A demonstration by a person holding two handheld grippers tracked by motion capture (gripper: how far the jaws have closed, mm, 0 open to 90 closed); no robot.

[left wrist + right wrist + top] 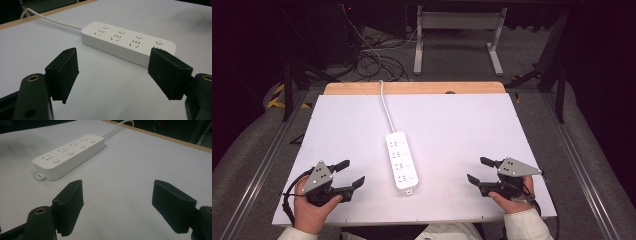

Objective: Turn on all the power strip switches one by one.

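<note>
- Strip point(402, 161) lying flat mid-table point(462, 125), sockets and buttons up, long axis running away from the person.
- Cord point(385, 107) leaving strip's far end, running off over the wooden far edge point(412, 88).
- Small tab at strip's near end, visible in right gripper view point(40, 176).
- Left gripper point(349, 174) well left of strip's near end, jaws wide, nothing between them, pointed toward strip.
- Right gripper point(478, 170) well right of strip's near end, jaws wide too, empty, also aimed at strip.
- Both resting low at table's near edge, each in a hand point(312, 205); no contact with strip from either side.
- Left gripper view: strip point(127, 42) ahead of the jaws, four sockets with a round button each, near end partly behind the right-hand jaw.
- Right gripper view: strip point(67, 153) ahead and off to the left of the jaws, apart from them.
- Step, judged: start pose, pre-approach; nothing grasped or pressed yet.
- Next move, judged: bringing one gripper in to strip's side or top. Body looks wider than a casual pinch allows, so keeping jaws fully apart and squaring them across the short axis before closing.
- If a button press is intended: narrowing the jaws first, coming down tip-first on one button, steadying strip's far end with the other gripper.
- Risk: light strip sliding on the smooth white top; cord pulling back on any lift.
</note>
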